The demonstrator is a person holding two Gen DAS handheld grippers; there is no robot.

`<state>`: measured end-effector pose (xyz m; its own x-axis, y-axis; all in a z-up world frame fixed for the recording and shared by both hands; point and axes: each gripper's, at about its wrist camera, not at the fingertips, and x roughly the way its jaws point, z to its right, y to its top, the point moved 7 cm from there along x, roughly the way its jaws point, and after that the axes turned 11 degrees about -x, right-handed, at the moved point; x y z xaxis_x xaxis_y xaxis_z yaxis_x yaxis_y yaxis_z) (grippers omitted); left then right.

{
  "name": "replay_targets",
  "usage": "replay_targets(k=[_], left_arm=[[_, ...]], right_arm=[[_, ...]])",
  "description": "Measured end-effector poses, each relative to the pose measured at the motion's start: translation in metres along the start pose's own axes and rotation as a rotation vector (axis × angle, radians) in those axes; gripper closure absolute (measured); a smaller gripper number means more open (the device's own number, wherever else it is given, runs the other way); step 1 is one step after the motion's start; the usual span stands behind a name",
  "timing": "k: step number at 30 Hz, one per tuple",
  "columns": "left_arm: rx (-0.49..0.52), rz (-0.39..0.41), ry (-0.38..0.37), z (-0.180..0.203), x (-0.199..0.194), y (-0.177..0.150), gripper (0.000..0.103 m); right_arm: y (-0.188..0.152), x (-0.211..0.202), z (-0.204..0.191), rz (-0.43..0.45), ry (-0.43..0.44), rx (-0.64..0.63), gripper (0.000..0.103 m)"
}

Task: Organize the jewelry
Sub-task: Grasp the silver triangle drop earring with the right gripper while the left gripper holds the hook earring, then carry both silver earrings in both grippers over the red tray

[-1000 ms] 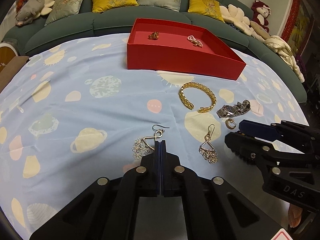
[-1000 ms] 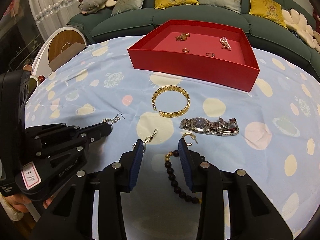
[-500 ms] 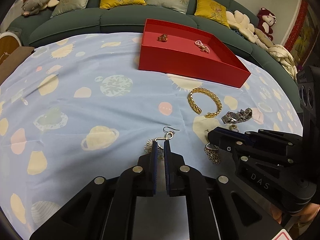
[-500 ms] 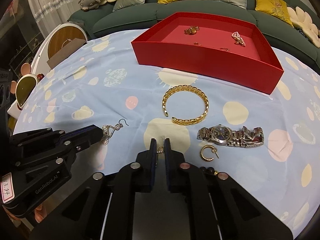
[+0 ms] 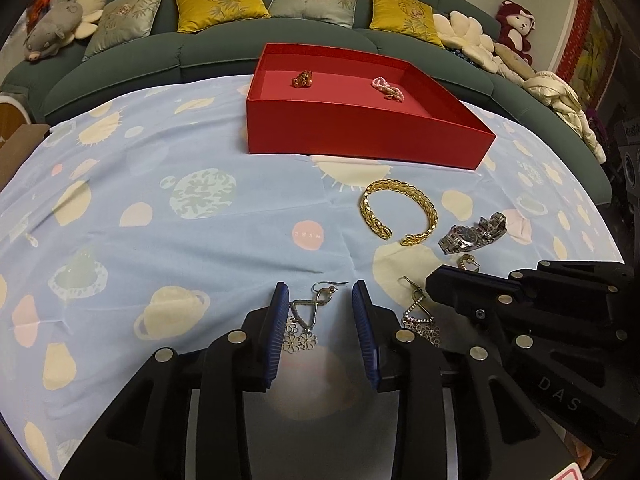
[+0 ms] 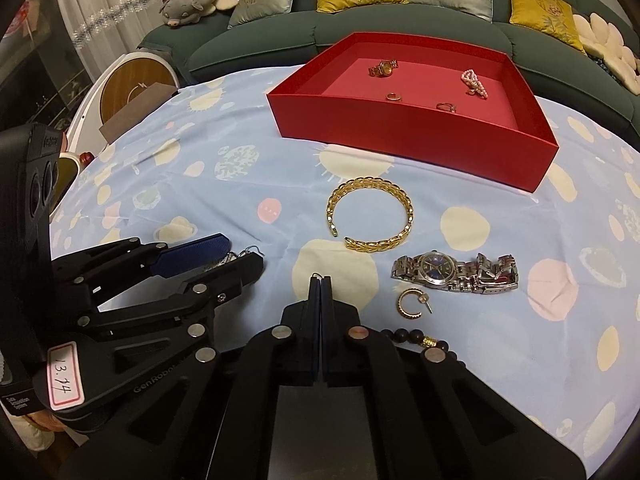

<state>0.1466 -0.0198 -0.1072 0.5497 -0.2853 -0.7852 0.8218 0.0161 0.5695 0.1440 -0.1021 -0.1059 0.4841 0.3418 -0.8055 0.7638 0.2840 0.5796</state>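
On the cloth (image 5: 200,152), left gripper (image 5: 322,322) jaws spread around an earring (image 5: 306,316) — right gripper (image 6: 321,280) apparently pinching another.

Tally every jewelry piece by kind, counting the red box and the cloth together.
Watches: 2
Rings: 2
Dangle earrings: 2
Hoop earring: 1
Gold bangle: 1
Bead bracelet: 1
Pearl piece: 1
Total: 10

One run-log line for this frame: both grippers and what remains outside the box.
left gripper: open around flower earring | right gripper: shut on second earring | bangle, watch, hoop outside red box
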Motion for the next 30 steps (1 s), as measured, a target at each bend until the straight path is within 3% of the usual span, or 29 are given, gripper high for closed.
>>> replay_targets(k=[3,4,8,18,21,23,30], left_arm=[[0.011,0.0,-0.008,0.002,0.0,-0.002,0.087],[0.013,-0.004,-0.016,0.003,0.0,-0.003,0.096],[0.029,-0.007,-0.032,0.007,-0.005,-0.006,0.103],[0.003,-0.005,-0.04,0.004,-0.016,-0.006,0.102],[-0.011,-0.007,-0.035,0.0,-0.017,-0.006,0.102],[-0.016,-0.007,-0.034,-0.002,-0.019,-0.007,0.102],[-0.028,-0.012,-0.039,-0.005,-0.021,-0.007,0.102]], right_arm=[[0.0,-0.002,0.0,0.002,0.0,-0.002,0.103],[-0.001,-0.003,0.0,0.002,0.0,-0.001,0.103],[-0.002,-0.006,0.004,0.007,-0.002,0.007,0.103],[-0.003,-0.007,0.006,0.009,0.008,-0.003,0.099],[-0.005,0.001,-0.002,-0.015,0.011,-0.021,0.094],[-0.005,0.006,-0.006,-0.022,0.005,-0.03,0.083],[-0.001,0.015,-0.007,-0.025,-0.016,-0.032,0.085]])
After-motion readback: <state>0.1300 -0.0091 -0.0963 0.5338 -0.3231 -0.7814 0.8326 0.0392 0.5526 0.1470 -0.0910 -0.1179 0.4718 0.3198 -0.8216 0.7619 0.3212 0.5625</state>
